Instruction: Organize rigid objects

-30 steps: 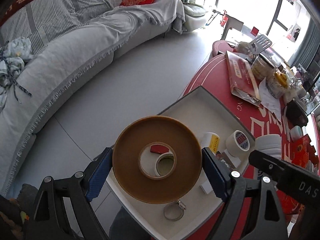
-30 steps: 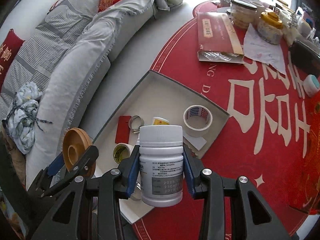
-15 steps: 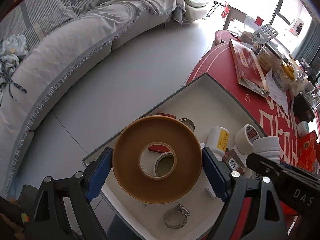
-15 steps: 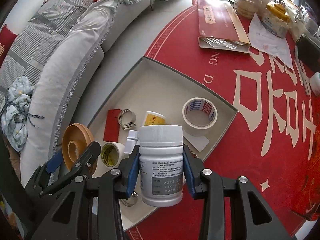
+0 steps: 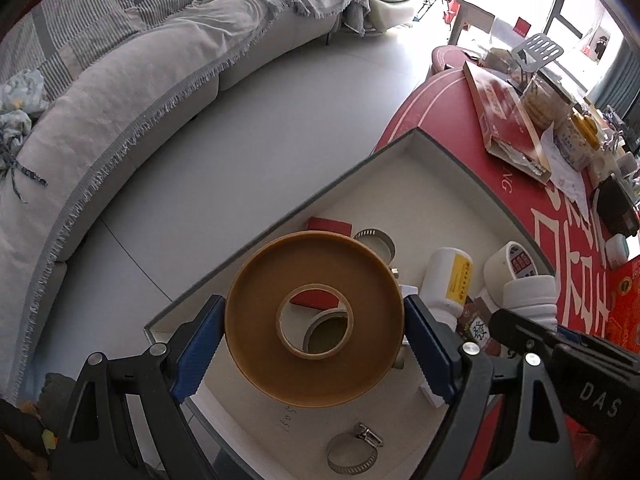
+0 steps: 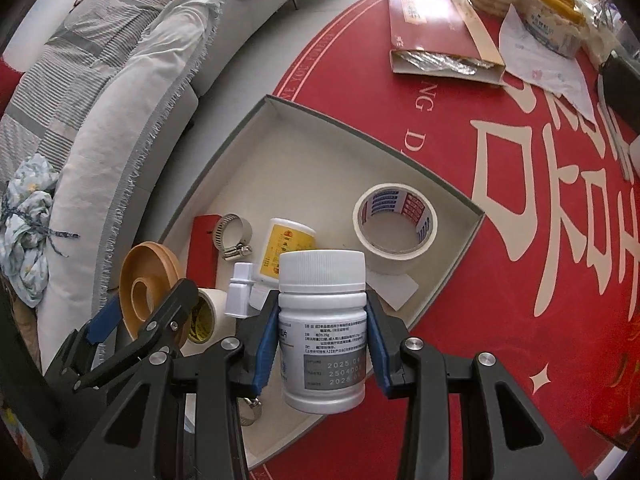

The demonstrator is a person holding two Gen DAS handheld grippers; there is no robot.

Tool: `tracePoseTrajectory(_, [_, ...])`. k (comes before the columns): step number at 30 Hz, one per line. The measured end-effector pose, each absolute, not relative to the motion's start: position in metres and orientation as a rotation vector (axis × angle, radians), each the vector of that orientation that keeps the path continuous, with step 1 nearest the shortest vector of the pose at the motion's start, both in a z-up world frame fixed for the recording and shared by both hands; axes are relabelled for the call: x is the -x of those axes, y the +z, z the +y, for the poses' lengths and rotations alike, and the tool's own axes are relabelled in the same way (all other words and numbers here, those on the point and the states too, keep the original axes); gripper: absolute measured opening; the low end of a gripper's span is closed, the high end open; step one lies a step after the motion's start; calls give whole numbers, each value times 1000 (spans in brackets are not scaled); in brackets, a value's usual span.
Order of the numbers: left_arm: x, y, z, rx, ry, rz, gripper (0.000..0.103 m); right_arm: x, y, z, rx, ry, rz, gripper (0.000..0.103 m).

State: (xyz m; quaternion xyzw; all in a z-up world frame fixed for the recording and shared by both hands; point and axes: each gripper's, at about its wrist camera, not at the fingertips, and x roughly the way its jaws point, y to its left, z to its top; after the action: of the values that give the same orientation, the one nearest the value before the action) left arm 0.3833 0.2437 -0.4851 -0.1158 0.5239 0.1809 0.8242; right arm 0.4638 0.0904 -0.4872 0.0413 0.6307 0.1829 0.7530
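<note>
My left gripper (image 5: 314, 346) is shut on a big roll of brown tape (image 5: 248, 320), held above the near-left part of a shallow grey-rimmed box (image 5: 400, 172). My right gripper (image 6: 322, 342) is shut on a white pill bottle (image 6: 323, 332) with a ribbed cap, over the box's near edge (image 6: 460, 256). Inside the box lie a white tape roll (image 6: 394, 222), a yellow-labelled bottle (image 6: 284, 250), a red card (image 6: 202, 248), two hose clamps (image 6: 232, 236) (image 5: 354, 454), a small tape roll (image 6: 208, 316) and a white plastic piece (image 6: 240, 290).
The box sits on a round table with a red cloth (image 6: 540, 280). At the table's far side lie a red carton (image 6: 436, 28), paper, jars and a black object (image 6: 620, 84). A grey-covered sofa (image 5: 120, 100) curves along the left across a bare floor.
Both grippers have sunk toward the box, which now looks larger and nearer in both views. Each keeps its grip unchanged.
</note>
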Motion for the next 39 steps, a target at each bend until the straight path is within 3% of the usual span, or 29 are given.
tracePoseTrajectory(12, [-389,-499,242,236,366,1137,90,-469,-497,96,-22,371,1370,42])
tracePoseTrajectory(13, [-390,-500,243,236,364,1141,90,-469,-496,95,-18,369,1370,46])
tracePoseTrajectory(15, [-388,-502,247,242,374,1155,91,-470,-494,93,-6,352,1359,63])
tracePoseTrajectory(16, [-388,-503,249,250,376,1173,92,-470,-493,90,-3,348,1350,80])
tracePoseTrajectory(17, [-387,-505,251,259,379,1190,93,-469,-490,88,-7,352,1333,90])
tracePoseTrajectory(24, [-369,-482,243,231,368,1112,97,-459,-472,80,-24,381,1292,90])
tracePoseTrajectory(25, [-364,-474,241,218,376,1086,97,-454,-465,77,-34,386,1272,102])
tracePoseTrajectory(27, [-354,-457,236,181,392,1059,99,-446,-454,70,-54,398,1225,103])
tracePoseTrajectory(28, [-349,-451,234,190,381,1064,103,-441,-447,66,-64,403,1205,103])
tracePoseTrajectory(32, [-337,-449,234,281,338,1137,103,-424,-429,52,-102,387,1153,103])
tracePoseTrajectory(39, [-313,-450,219,284,387,1210,103,-401,-424,49,-70,376,1237,103])
